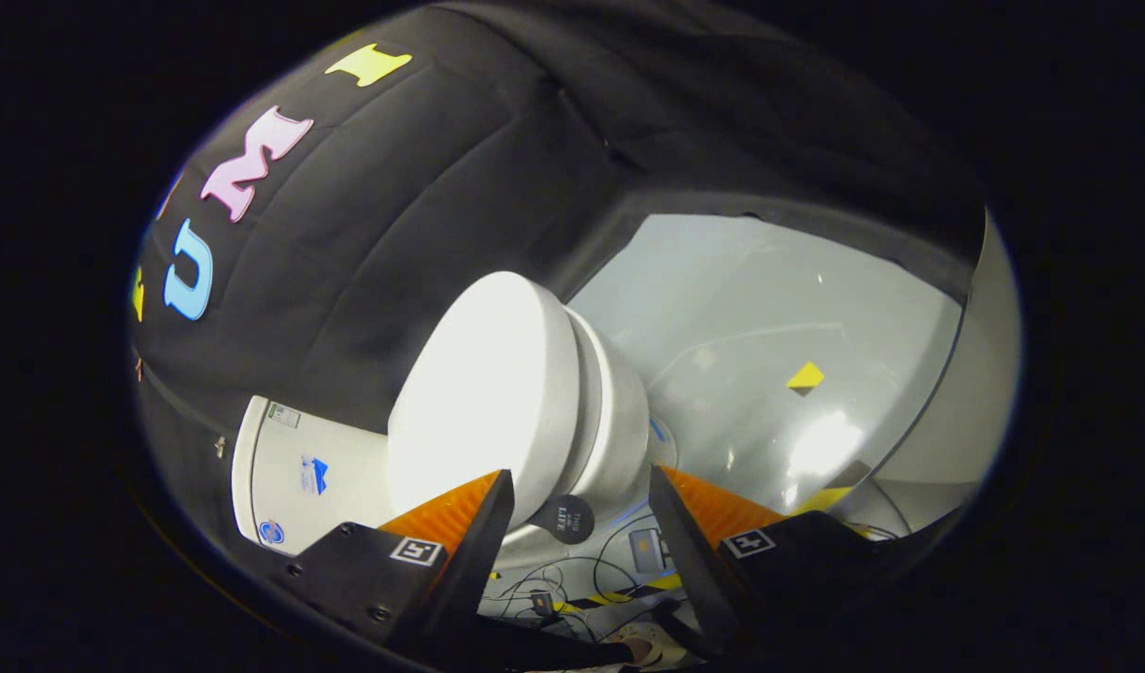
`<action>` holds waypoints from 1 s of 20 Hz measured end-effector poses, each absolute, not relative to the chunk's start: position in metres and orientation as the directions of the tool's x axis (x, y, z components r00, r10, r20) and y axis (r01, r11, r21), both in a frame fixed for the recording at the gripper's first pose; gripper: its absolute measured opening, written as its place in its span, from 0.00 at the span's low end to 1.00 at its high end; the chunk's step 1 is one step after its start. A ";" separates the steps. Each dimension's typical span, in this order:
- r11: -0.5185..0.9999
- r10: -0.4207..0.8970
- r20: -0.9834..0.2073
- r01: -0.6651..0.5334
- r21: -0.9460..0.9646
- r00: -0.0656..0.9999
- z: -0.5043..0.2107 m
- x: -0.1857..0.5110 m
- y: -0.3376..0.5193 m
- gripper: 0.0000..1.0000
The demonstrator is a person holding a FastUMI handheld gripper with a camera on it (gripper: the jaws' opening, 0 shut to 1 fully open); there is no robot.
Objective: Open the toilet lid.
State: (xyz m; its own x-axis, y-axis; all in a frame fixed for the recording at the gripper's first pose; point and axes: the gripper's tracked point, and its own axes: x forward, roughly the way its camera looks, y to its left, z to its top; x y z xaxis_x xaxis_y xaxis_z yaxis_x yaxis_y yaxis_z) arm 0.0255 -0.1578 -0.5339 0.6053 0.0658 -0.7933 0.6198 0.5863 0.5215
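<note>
Claw (581, 486) nearest, fingers spread apart, gripping nothing; the gap between them is aimed at the front edge of the toilet lid (479, 393). View is rolled, so the toilet (619, 421) looks tipped sideways. Lid is down on the seat, just ahead of the fingertips. A small dark round tab (565, 519) sits at the lid's front rim, between the fingers. Likely rigid, glossy plastic, light but slippery, hinged at the tank (301, 467) end. Best hold: the front lip, far from the hinge. Beyond, shiny grey floor (768, 308) with a yellow marker (805, 376).
</note>
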 end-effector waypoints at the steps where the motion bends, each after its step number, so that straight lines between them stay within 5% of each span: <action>1: 0.563 0.087 -0.792 0.626 0.540 0.604 -0.543 0.026 -0.156 0.91; 9: 0.377 0.225 -0.736 0.639 0.670 0.639 -0.579 0.029 -0.129 0.77; 12: 0.360 0.255 -0.712 0.619 0.698 0.654 -0.580 0.036 -0.118 0.57; 15: 0.324 0.256 -0.692 0.615 0.719 0.675 -0.581 0.041 -0.121 0.57; 17: 0.279 0.261 -0.678 0.619 0.735 0.687 -0.584 0.043 -0.122 0.27; 20: 0.293 0.269 -0.668 0.601 0.743 0.694 -0.584 0.045 -0.116 0.26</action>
State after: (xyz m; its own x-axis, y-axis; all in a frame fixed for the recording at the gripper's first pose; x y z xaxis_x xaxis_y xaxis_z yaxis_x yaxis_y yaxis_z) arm 0.0446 -0.1159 -0.5841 0.6939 0.2692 -0.6679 0.6014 0.2935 0.7431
